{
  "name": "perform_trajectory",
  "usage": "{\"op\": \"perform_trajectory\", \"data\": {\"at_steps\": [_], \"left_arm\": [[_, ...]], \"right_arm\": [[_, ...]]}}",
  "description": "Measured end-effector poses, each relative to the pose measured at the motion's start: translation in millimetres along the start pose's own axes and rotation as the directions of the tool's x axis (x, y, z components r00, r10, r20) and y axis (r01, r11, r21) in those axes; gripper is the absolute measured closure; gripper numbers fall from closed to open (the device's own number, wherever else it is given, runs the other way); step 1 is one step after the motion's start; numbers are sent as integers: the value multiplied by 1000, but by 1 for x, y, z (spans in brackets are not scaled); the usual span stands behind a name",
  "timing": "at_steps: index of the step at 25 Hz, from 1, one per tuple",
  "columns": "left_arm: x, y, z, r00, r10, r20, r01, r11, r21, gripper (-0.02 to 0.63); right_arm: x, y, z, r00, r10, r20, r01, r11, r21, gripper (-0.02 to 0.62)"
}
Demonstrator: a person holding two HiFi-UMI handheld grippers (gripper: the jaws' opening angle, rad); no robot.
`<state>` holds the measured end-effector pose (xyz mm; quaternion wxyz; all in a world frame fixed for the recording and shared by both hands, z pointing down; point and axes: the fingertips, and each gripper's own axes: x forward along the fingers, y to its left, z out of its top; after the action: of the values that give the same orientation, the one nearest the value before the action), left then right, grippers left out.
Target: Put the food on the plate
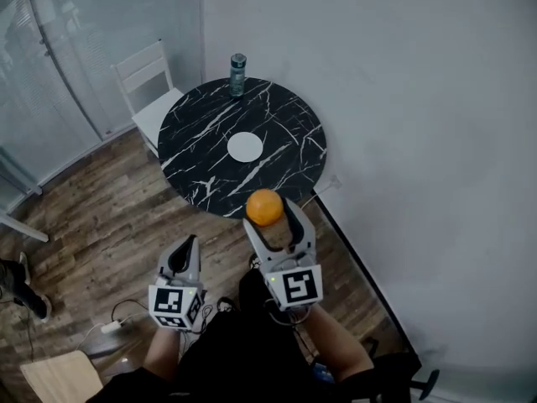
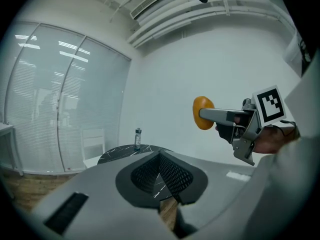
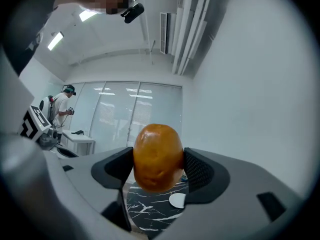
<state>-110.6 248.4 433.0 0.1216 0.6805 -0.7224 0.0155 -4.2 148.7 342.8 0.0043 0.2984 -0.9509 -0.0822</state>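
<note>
An orange, bun-like piece of food (image 1: 264, 207) is clamped between the jaws of my right gripper (image 1: 267, 217), which is shut on it just short of the near edge of a round black marble table (image 1: 201, 133). The right gripper view shows the food (image 3: 157, 156) filling the gap between the pads. A small white plate (image 1: 245, 147) lies at the table's middle, also seen as the plate (image 3: 177, 200) below the food. My left gripper (image 1: 185, 254) hangs lower at the left, shut and empty (image 2: 161, 170). From it I see the food (image 2: 202, 112) held to the right.
A bottle (image 1: 238, 74) stands at the table's far edge. A white chair (image 1: 151, 91) sits behind the table on the left. A white wall runs along the right. Cables and a plug (image 1: 113, 326) lie on the wooden floor. A person (image 3: 62, 109) stands far off.
</note>
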Motion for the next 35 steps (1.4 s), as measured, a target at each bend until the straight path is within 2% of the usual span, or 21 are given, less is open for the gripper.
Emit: {"op": "perform_trajectory", "data": {"at_steps": [5,10,18,21,25,27,30,33,34,35], "left_arm": [[25,8,10,1000,15,-1,-15,1000,20,606],[72,0,26,998,-54,16,53,998,25,606],[178,-9,34,995,-86,-53,89,994,56,606],[216,-19,34,987,-127,-99,135,988,77,606],[264,-25,29,962,-202,-184,216,974,61,607],[282,-24,26,954,-204,-220,224,972,71,607],[301,-19,26,954,-171,-245,202,973,108,606],[316,-18,23,953,-162,-256,191,977,93,603],[321,-22,19,946,-186,-265,211,975,69,572],[325,-26,14,934,-222,-279,242,970,39,514]], "right_arm": [[24,-23,-9,1000,23,-7,-23,1000,-7,285],[50,-54,-20,999,44,-32,-45,998,-32,285],[100,-120,-59,989,105,-103,-118,985,-127,285],[118,-139,-81,978,158,-138,-183,963,-197,284],[145,-158,-115,954,242,-178,-286,911,-298,284],[155,-167,-134,942,265,-205,-321,891,-322,285],[168,-176,-159,933,280,-226,-344,879,-330,284],[180,-181,-183,930,275,-244,-349,868,-352,284],[183,-181,-190,928,276,-250,-354,863,-362,284],[185,-179,-197,925,280,-256,-361,857,-368,284]]}}
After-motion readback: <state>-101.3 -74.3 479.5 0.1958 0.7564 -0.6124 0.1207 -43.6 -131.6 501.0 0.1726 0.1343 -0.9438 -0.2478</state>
